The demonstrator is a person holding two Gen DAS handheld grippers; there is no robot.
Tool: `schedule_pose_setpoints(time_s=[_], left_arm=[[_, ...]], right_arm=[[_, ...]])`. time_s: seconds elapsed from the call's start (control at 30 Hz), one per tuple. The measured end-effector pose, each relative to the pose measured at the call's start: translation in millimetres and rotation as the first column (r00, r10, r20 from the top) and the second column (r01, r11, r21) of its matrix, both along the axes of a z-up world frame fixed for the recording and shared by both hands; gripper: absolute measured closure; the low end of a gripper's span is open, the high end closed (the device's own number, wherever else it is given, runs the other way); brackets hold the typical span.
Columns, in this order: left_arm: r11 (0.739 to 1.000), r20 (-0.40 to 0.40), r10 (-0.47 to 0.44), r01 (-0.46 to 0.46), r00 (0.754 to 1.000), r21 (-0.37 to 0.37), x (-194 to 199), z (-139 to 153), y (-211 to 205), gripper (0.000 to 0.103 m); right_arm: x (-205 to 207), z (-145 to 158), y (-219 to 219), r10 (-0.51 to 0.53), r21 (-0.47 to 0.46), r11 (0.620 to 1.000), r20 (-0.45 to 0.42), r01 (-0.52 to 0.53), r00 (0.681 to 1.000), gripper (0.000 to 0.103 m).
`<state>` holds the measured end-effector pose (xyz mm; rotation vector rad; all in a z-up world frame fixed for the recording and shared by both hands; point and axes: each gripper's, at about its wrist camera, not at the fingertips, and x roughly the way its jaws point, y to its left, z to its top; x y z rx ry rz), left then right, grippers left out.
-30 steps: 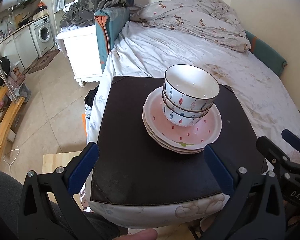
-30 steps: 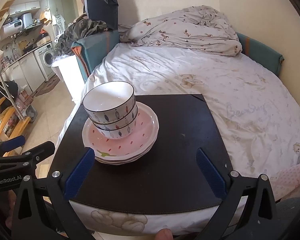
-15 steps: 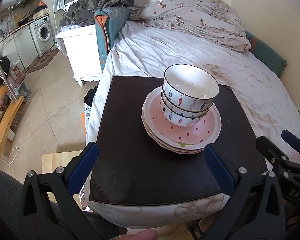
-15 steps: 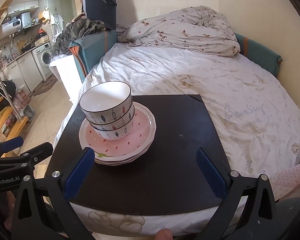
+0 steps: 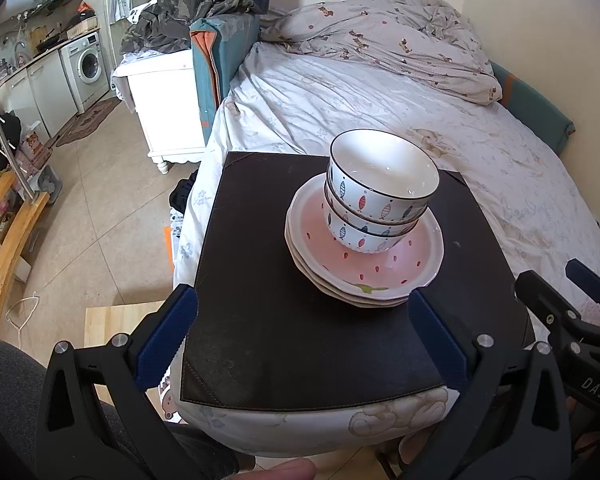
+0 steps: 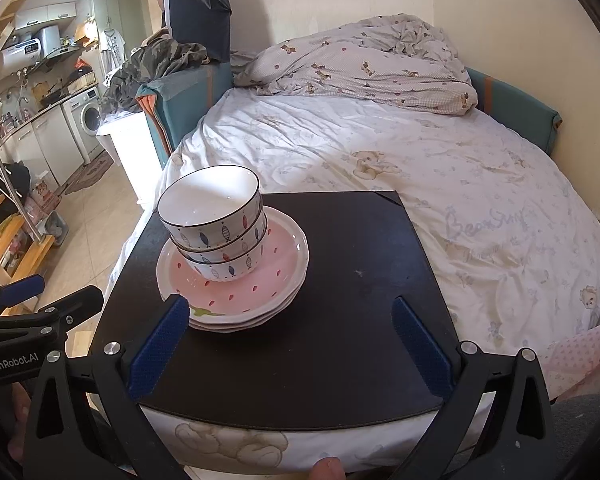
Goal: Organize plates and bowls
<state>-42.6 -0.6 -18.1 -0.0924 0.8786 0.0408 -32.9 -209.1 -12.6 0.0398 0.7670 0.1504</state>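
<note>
Bowls (image 5: 380, 196) sit nested on stacked plates (image 5: 364, 264) atop the mat (image 6: 340, 320), job looking done, both grippers (image 5: 304, 336) (image 6: 292, 344) spread wide and empty.

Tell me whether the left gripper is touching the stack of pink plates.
Cannot tell. In the left wrist view one fingertip of the left gripper overlaps the pink plates rim, but depth is unclear.

Both my grippers side by side, low and level: left gripper (image 5: 302, 334) jaws spread wide, right gripper (image 6: 290, 340) same. 2 thumb tips probably showing underneath.
</note>
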Motion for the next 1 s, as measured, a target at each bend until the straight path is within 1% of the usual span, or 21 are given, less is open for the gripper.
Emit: schedule_pose_setpoints(time_s=[0.93,1.0], left_arm=[[1.0,0.004,0.007,-0.007,1.0,-0.006,-3.2,0.4,2.4,0.0],[1.0,-0.006,0.007,-0.007,1.0,-0.012,-3.1,-1.1,1.7,0.0]], right_arm=[[-1.1,2.5,-1.5,0.001,0.0,1.0,0.002,-0.001,1.0,0.0],[-0.8,2.4,-1.3,0.002,-0.001,1.0,0.002,-0.002,1.0,0.0]])
